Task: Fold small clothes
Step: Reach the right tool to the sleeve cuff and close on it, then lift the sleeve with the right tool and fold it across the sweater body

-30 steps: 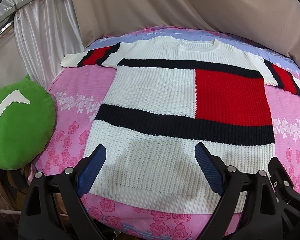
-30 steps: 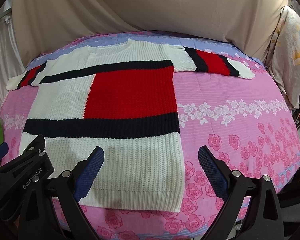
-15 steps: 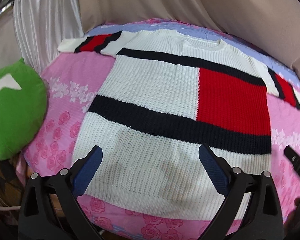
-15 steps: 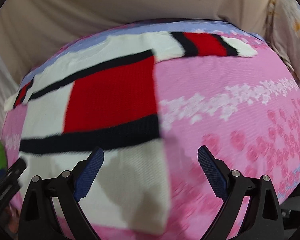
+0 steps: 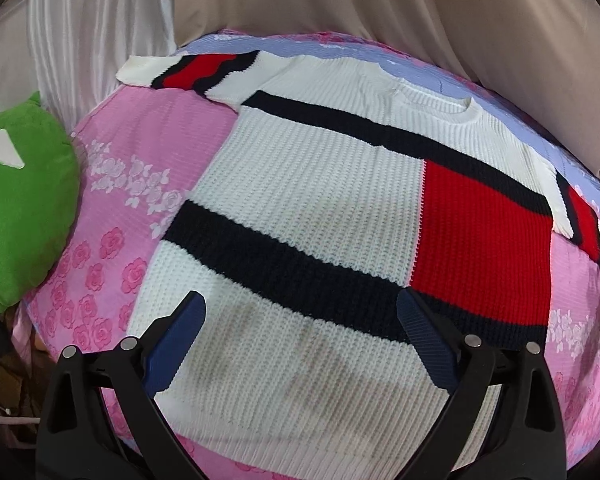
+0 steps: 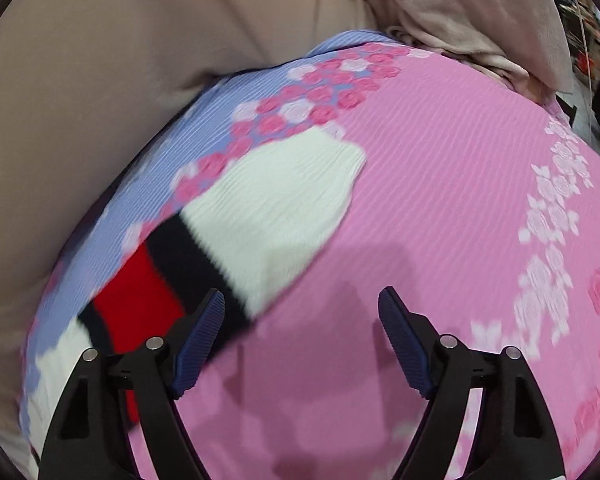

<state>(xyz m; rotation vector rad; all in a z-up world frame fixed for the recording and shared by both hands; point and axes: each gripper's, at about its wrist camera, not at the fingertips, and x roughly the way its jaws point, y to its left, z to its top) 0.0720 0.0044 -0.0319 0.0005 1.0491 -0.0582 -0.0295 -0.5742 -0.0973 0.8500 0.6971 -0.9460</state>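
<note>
A white knit sweater [image 5: 316, 184] with navy bands and a red block lies flat, front up, on a pink floral bedsheet [image 5: 148, 160]. My left gripper [image 5: 300, 312] is open and empty, hovering over the sweater's lower body near the hem. In the right wrist view, the sweater's right sleeve [image 6: 268, 216], white cuff with navy and red stripes, lies spread on the sheet [image 6: 440, 200]. My right gripper [image 6: 300, 308] is open and empty, low over the sheet just in front of the sleeve, with its left finger [image 6: 204, 320] over the navy stripe.
A green cushion [image 5: 16, 216] sits at the bed's left edge. Beige drapes [image 5: 380, 8] hang behind the bed, and a white curtain [image 5: 92, 28] at the left. A beige cloth pile [image 6: 480, 20] lies at the far right corner.
My right gripper has swung right and forward from the sweater's hem to its right sleeve, moving fast. My left gripper has moved closer over the lower body and tilted.
</note>
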